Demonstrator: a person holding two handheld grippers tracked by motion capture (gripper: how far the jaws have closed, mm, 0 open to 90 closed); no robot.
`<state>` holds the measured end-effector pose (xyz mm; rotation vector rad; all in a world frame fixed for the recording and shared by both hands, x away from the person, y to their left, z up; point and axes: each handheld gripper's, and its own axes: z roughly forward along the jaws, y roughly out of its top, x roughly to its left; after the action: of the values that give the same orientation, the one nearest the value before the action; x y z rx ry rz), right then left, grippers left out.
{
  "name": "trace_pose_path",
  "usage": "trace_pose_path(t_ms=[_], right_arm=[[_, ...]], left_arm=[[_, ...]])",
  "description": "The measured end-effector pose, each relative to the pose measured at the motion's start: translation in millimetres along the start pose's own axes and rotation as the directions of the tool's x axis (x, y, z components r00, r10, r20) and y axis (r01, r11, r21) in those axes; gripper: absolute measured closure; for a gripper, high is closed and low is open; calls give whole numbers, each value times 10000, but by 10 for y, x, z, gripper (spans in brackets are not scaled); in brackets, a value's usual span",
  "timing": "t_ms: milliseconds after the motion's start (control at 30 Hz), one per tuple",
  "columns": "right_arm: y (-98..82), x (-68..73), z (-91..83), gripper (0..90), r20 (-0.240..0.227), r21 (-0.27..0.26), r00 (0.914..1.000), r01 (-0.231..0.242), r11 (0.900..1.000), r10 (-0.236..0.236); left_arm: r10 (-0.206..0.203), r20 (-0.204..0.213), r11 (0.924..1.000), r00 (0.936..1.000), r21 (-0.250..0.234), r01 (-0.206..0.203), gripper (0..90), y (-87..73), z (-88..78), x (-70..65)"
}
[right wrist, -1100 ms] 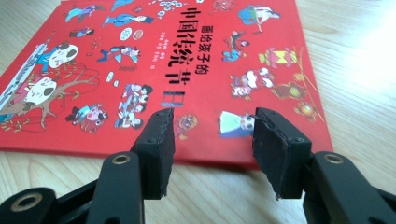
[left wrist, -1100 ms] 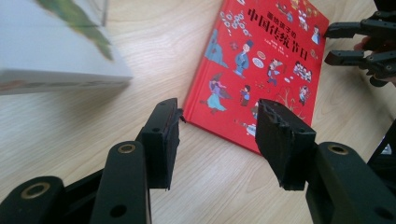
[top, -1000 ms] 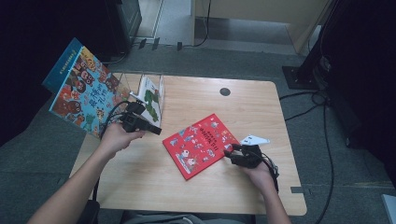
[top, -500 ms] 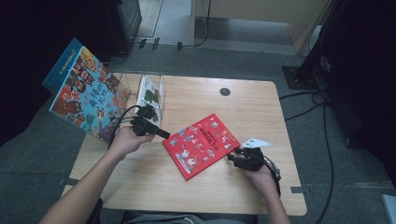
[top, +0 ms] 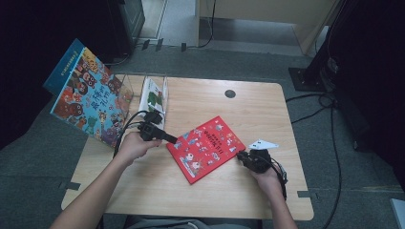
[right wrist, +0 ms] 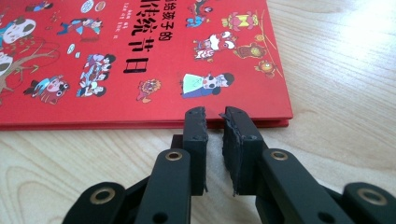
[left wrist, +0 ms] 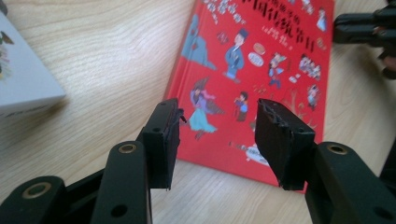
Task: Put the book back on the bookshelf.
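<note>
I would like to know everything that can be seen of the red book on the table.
The red book is a thin hardcover that looks glossy, with black Chinese title characters and many small cartoon figures on its cover. It lies closed and flat, cover up, turned at an angle on the wooden table. The right gripper, its jaws nearly together, is at one edge, with nothing gripped. The left gripper hovers open over the opposite edge, apart from it.

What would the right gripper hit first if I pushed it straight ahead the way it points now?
Most likely the near edge of the red book. The right gripper, whose jaws have just been closing to a narrow gap with nothing between them, points at that edge from the table. Whether the tips already touch it is unclear.
</note>
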<state>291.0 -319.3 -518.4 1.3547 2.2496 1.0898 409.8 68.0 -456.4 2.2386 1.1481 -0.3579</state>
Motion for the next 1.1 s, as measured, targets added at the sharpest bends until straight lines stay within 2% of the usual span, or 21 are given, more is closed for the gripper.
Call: trace_pose_path(t_ms=[167, 300, 533, 700, 767, 1100], right_arm=[[40, -19, 39, 792, 94, -14, 9999, -132, 9999, 132], [64, -49, 69, 791, 78, -78, 9997, -218, 9997, 218], [141, -90, 134, 792, 125, -15, 9993, -361, 9993, 362], [173, -122, 184, 793, 73, -169, 9984, -562, 9983, 563], [207, -137, 200, 793, 38, -41, 9976, -690, 9976, 690], [275, -167, 302, 783, -21, -294, 9964, -844, 9960, 844]], left_arm=[[97, -326, 9999, 9994, 113, -93, 503, -25, 15, -9], [-13, -316, 9997, 9995, 231, 20, 501, -49, 72, -3], [49, -690, 9999, 9976, 94, -43, 510, -102, 138, -21], [-306, -638, 9995, 9975, -51, 303, 508, -190, 172, 15], [-379, -593, 9993, 9975, -61, 376, 508, -225, 191, 21], [-464, -504, 9989, 9976, -126, 458, 500, -349, 267, -49]])
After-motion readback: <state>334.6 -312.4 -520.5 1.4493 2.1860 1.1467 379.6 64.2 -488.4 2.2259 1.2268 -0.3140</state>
